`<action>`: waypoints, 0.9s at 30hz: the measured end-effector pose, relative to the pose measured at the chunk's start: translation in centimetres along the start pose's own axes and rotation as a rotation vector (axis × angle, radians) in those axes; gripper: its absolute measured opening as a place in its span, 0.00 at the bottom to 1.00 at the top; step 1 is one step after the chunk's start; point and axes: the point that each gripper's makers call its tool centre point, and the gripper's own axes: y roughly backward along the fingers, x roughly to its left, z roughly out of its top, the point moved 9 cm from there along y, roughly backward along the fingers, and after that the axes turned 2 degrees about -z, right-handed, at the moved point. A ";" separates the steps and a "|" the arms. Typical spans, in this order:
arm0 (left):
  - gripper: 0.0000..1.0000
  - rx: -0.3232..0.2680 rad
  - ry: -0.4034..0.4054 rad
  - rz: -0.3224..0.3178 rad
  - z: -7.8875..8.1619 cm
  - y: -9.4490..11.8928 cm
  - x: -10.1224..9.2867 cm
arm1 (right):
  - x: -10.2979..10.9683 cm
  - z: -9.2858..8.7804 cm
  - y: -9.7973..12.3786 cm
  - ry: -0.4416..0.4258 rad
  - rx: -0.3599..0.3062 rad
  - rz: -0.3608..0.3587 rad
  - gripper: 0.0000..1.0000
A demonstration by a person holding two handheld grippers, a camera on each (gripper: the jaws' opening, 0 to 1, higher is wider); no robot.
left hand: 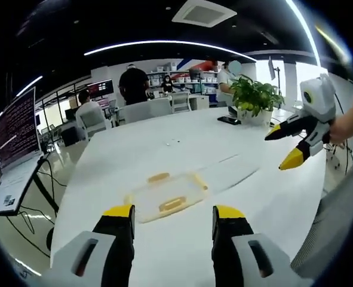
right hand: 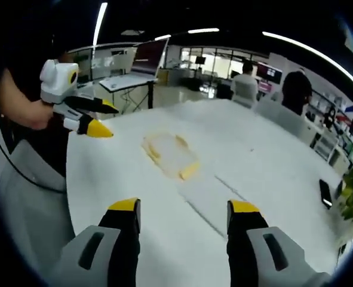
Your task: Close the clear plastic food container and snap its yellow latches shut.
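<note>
Held wide apart and gripping nothing, the left gripper (left hand: 173,218) hung above the near edge of the white table (left hand: 182,149) in the left gripper view, its yellow-tipped jaws framing the clear plastic food container (left hand: 167,192) that lay flat on the tabletop just beyond them. Yellow latches (left hand: 172,204) showed along its sides; whether the lid sat fully down could not be told at that distance. The right gripper (left hand: 289,146) came in from the right, held in a hand over the table's edge, its jaws spread and empty, well apart from the container. A potted plant (left hand: 255,98) stood farther back. In the right gripper view, that gripper's own jaws were likewise released above the table, with the container ahead and a clear sheet between. Neither tool touched the container, so the closing and latching appeared wholly still to do.
</note>
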 end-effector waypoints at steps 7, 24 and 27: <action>0.47 0.047 -0.068 -0.043 -0.5 -1.4 1.1 | -0.4 1.2 -1.6 0.079 0.011 0.052 0.56; 0.47 0.100 -0.158 -0.108 -0.6 -3.5 3.5 | -1.2 3.2 -5.4 0.209 0.046 0.130 0.56; 0.47 0.118 -0.178 -0.120 -1.1 -3.8 3.7 | -1.1 3.2 -5.9 0.231 0.050 0.138 0.55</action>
